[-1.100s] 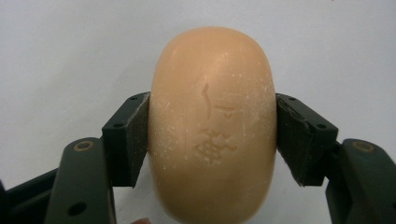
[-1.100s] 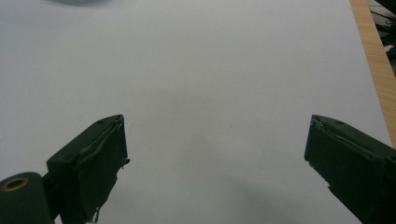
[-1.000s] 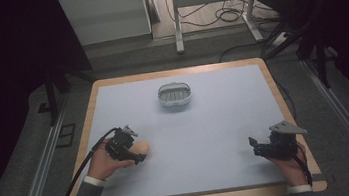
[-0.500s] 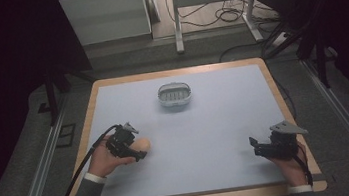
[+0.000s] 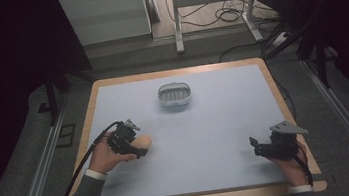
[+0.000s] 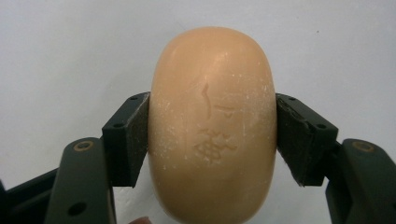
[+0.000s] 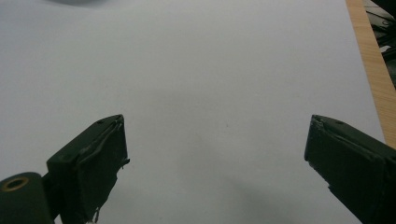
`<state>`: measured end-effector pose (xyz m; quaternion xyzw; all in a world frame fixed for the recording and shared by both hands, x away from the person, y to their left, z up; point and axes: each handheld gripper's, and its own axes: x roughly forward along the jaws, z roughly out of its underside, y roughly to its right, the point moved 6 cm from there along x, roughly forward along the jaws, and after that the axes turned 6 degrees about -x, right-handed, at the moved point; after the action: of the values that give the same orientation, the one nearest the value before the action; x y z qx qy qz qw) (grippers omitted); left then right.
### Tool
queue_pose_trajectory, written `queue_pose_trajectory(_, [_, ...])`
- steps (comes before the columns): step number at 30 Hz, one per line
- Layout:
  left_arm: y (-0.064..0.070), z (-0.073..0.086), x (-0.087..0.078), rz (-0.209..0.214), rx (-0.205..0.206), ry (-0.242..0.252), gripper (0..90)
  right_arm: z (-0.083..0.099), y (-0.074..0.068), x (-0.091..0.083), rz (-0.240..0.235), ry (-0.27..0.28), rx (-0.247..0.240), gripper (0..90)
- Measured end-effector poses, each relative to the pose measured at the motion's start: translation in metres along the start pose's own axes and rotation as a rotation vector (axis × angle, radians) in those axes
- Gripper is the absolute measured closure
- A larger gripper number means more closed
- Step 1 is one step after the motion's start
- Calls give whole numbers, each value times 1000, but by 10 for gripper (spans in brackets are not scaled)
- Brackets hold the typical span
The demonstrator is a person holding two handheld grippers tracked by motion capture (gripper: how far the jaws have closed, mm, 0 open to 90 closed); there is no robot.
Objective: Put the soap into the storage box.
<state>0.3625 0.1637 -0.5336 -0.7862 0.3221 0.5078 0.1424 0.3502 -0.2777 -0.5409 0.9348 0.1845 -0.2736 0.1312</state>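
Left gripper [image 6: 212, 135] clamps soap [image 6: 212, 126] near table's left edge; right gripper [image 7: 215, 163] gapes empty

The right gripper [image 7: 215, 158] holds its jaws wide apart over the bare pale desk [image 7: 210, 70], its wooden edge [image 7: 369, 60] at right.

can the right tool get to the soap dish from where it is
Probably yes. The right tool is open and holds nothing, and bare table lies between it and the dish. The left tool, shut on the soap, sits off to the side.
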Motion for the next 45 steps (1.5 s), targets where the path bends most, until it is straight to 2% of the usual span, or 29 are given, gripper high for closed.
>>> queue_pose_trajectory(5, [1, -5, -2, 10, 3, 10, 326, 0, 1, 0, 0, -1, 0, 58])
queue_pose_trajectory(27, [-2, -21, -7, -5, 18, 5, 326, 0, 4, -3, 8, 6, 7, 58])
queue_pose_trajectory(45, [-8, -39, -5, -12, 9, 14, 326, 1, 4, -2, 9, 4, 2, 58])
